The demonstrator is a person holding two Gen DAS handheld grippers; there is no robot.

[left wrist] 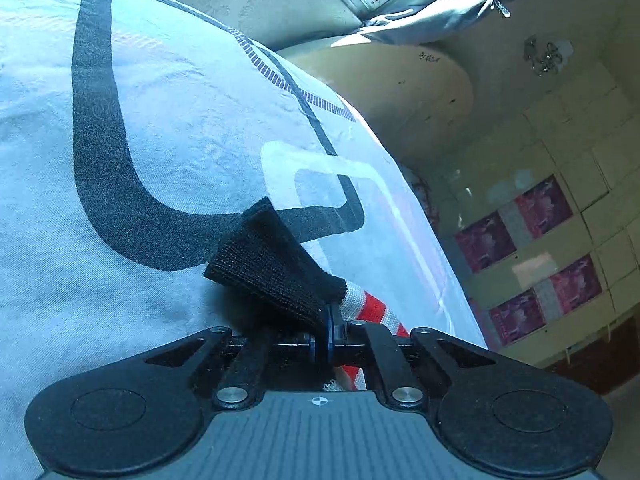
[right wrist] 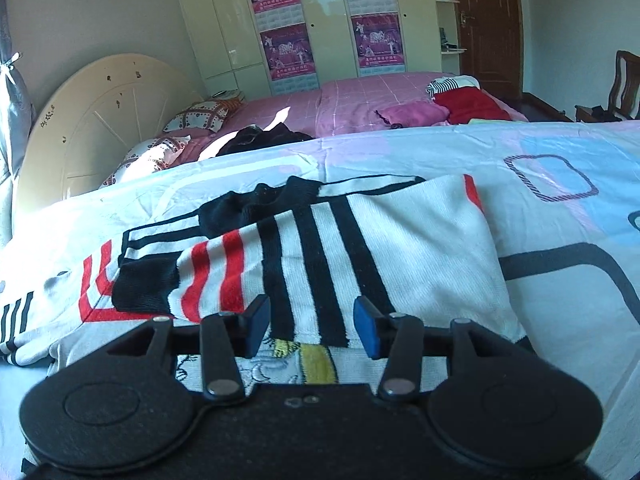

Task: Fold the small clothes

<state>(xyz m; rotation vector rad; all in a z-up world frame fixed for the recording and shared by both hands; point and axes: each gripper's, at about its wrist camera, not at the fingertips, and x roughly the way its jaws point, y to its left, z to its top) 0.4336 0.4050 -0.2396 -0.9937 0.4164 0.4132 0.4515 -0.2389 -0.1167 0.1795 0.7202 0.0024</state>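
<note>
The left claw (left wrist: pixel 326 320) pinches only the sweater's black cuff (left wrist: pixel 272 264), which could slip free, while the right claw (right wrist: pixel 312 326) hangs spread above the sweater (right wrist: pixel 360 248).

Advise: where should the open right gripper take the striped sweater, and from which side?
Right gripper: take the striped sweater at its near hem, coming low from the camera side. That edge lies flat on the bedsheet between the open jaws, likely pinchable.
</note>
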